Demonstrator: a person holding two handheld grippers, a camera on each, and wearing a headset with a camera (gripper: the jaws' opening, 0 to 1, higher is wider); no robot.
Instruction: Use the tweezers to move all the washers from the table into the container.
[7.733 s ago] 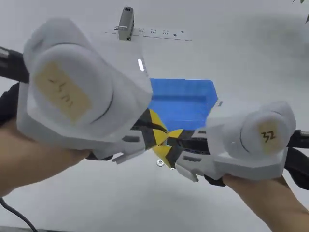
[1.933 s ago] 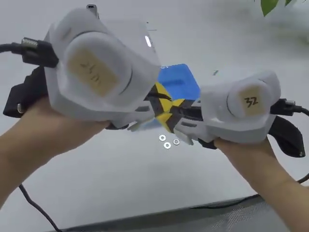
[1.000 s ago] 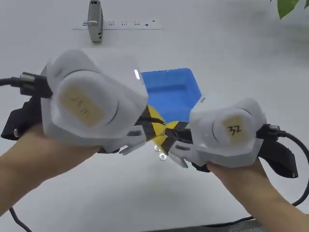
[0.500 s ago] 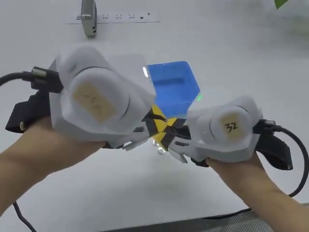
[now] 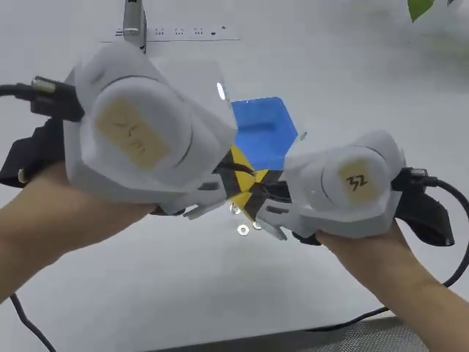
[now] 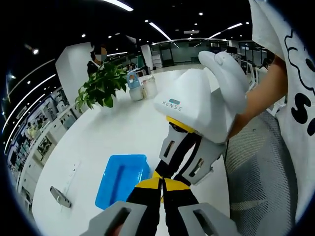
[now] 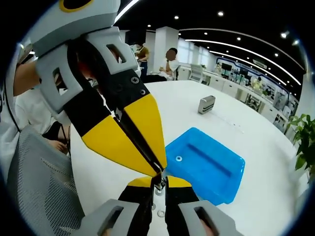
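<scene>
Left tongs (image 7: pixel 158 172): narrow, clamping tweezers (image 7: pixel 138 142).
Right tongs (image 7: pixel 158 191): narrow around tweezers' tip.
Washers (image 5: pixel 243 230): light, stiff, slippery, flat on desk (image 5: pixel 220 293); likely best pinched across the rim.

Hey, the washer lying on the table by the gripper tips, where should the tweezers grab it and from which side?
Pinch the washer across its ring, one tip in the hole and one outside the rim, coming down from above. It lies flat on the table, so a sideways approach would likely just slide it.
</scene>
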